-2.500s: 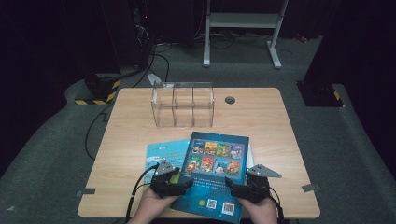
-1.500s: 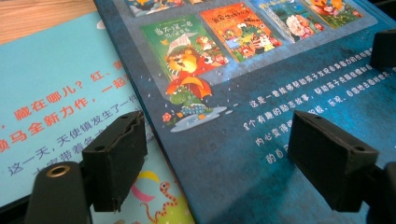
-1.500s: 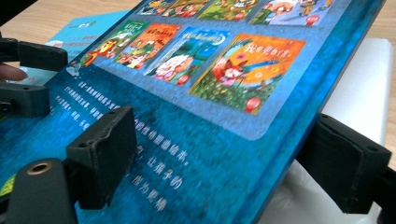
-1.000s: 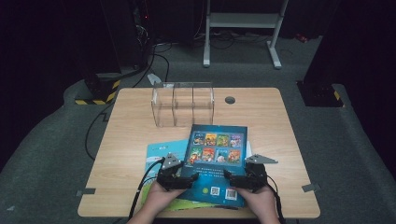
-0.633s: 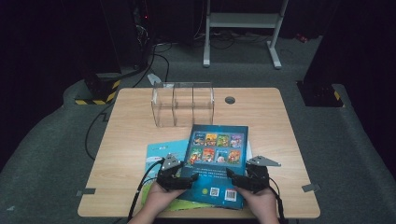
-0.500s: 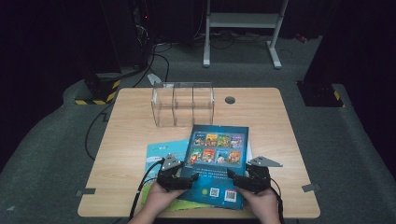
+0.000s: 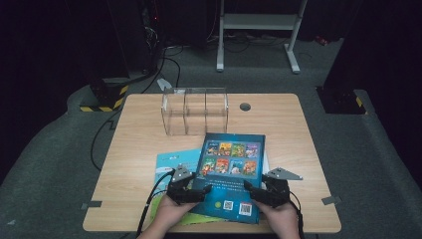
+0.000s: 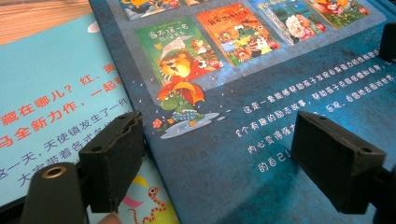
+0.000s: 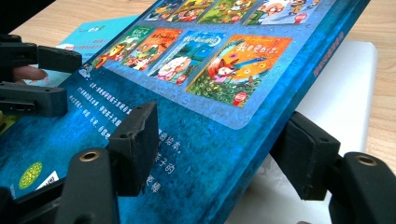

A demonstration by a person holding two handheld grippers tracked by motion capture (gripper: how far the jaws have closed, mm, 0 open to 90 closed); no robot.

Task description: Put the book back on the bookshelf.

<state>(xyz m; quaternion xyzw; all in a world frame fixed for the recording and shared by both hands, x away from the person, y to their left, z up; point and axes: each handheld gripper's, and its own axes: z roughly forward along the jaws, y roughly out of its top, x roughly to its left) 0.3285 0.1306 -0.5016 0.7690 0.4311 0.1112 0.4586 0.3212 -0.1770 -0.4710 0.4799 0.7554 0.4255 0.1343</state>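
**A:** Two grippers are working at the near edge of the table [image 7: 139, 134]. Where is the blue book [image 7: 231, 169] lying?

**B:** It is lying cover up near the front of the table, partly overlapping a teal book [image 7: 171, 164] on its left. In the right gripper view its right edge is sitting over a white sheet [image 9: 336, 93]. A clear box [image 7: 195, 112] with three compartments is standing just behind it, apart from it.

**A:** What is the left gripper [image 7: 191, 189] doing?

**B:** It is hovering at the blue book's near left corner with its jaws spread wide. In its own view one jaw is sitting over the teal book right at the blue book's left edge, and the other is hanging over the dark cover. It is pinching nothing.

**A:** And the right gripper [image 7: 254, 190]?

**B:** It is straddling the near right edge of the blue book. Its jaws have just been closing, and the book's edge is sitting between them. One jaw is lying on the cover and the other is standing outside the spine, above the white sheet. I cannot tell whether the pads are pressing on the book yet.

**A:** Are the hands showing?

**B:** Yes, the left hand [image 7: 166, 214] and the right hand [image 7: 281, 216] are coming in from the bottom of the high view, each one holding its gripper.
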